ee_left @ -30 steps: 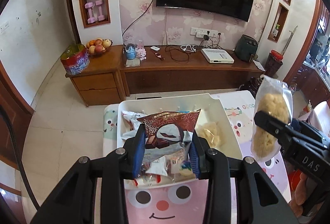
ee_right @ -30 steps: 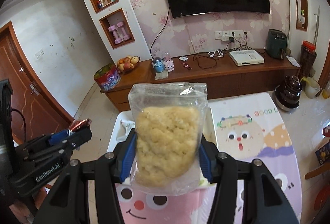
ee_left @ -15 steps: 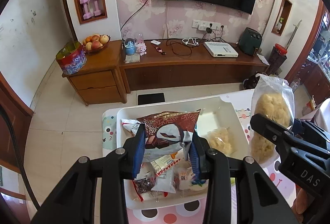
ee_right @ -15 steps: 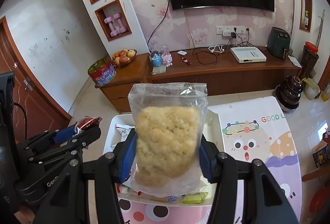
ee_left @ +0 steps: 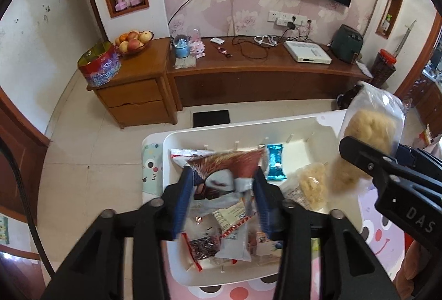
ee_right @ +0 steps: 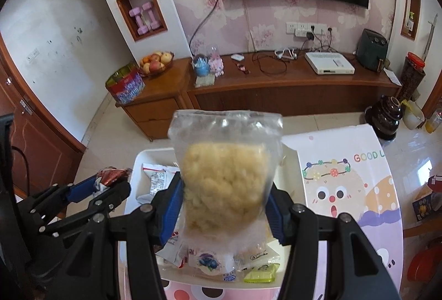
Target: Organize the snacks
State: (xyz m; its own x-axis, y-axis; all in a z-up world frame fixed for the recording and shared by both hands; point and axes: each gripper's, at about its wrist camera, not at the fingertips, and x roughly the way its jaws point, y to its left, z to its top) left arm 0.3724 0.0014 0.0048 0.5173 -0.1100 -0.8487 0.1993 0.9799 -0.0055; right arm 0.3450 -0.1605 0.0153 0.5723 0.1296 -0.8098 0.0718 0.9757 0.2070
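Crinkly foil and clear film make up nearly everything here, so these snacks look light, soft and easy to crush or let slip. The left tool (ee_left: pixel 222 191) hangs over the white tray (ee_left: pixel 312 129) on the cartoon-printed surface (ee_right: pixel 359 189), its jaws opening around a brown-red snack packet (ee_left: pixel 229 164); the blue pads appear to be coming off its sides, so I judge the packet is being let go onto the heap of wrappers beneath. The right tool (ee_right: pixel 225 206) pinches a clear bag of pale yellow puffs (ee_right: pixel 225 175) low on its body, held upright above the tray's near half. That bag is likely airy and brittle inside: a hold on the sealed top edge or a gentle squeeze on the flat sides would suit it better than a hard clamp. A blue wrapper (ee_left: pixel 275 162) lies in the tray's emptier far part.
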